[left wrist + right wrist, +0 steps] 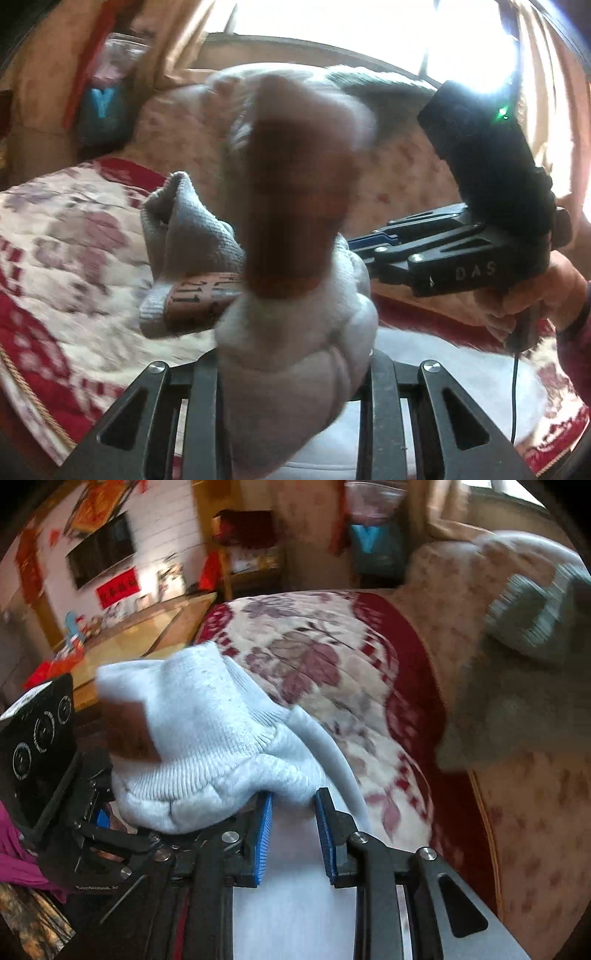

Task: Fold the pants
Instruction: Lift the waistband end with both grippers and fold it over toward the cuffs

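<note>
The pants are light grey-white knit with a ribbed waistband and a brown leather patch. In the left wrist view they bunch up between my left gripper's fingers and hide the fingertips; the left gripper is shut on this bunch. My right gripper reaches in from the right at the fabric. In the right wrist view the pants drape over the left blue pad; the right gripper has a gap between its pads with cloth lying in it. The left gripper body is at left.
A floral red-and-cream quilt covers the bed below. A grey cloth pile lies at the far right on a beige floral cover. A wooden table and a wall TV stand at the back left.
</note>
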The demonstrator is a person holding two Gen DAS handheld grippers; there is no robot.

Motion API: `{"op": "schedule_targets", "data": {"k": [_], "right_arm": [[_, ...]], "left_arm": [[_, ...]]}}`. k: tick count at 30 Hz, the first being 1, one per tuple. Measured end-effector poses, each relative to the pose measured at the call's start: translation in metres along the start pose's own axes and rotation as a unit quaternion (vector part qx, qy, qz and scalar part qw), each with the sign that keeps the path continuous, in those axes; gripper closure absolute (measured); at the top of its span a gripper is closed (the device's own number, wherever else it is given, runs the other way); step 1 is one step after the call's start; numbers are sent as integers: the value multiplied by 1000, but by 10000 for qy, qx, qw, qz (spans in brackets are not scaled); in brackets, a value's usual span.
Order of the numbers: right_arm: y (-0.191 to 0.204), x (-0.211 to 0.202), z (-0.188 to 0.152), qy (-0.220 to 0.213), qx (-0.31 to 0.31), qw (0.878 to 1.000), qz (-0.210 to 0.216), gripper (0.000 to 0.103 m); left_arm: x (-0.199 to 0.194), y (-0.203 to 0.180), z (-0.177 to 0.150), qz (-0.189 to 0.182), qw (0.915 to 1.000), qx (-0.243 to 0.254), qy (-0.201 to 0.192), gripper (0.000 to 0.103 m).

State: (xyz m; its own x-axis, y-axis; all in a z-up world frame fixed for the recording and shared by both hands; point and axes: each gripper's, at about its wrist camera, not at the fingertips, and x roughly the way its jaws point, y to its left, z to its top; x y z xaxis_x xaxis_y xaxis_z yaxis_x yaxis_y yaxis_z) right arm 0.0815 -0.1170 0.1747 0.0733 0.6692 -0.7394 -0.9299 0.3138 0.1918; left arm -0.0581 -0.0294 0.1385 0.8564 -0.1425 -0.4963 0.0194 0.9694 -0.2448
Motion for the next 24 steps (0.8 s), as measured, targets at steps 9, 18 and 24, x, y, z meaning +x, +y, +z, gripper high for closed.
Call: {"op": "schedule_targets", "data": {"k": [9, 18, 24], "right_arm": [[-19, -5, -38, -126, 741, 9972, -15, 78], [1, 55, 13, -144, 514, 9984, 200, 78], [-20, 86, 9, 201, 1048, 9942, 138, 63]], "left_arm": [[12, -13, -5, 155, 9998, 109, -48, 76], [8, 62, 9, 205, 9979, -615, -70, 76], [21, 115, 8, 146, 9895, -1439, 1, 68]]}}
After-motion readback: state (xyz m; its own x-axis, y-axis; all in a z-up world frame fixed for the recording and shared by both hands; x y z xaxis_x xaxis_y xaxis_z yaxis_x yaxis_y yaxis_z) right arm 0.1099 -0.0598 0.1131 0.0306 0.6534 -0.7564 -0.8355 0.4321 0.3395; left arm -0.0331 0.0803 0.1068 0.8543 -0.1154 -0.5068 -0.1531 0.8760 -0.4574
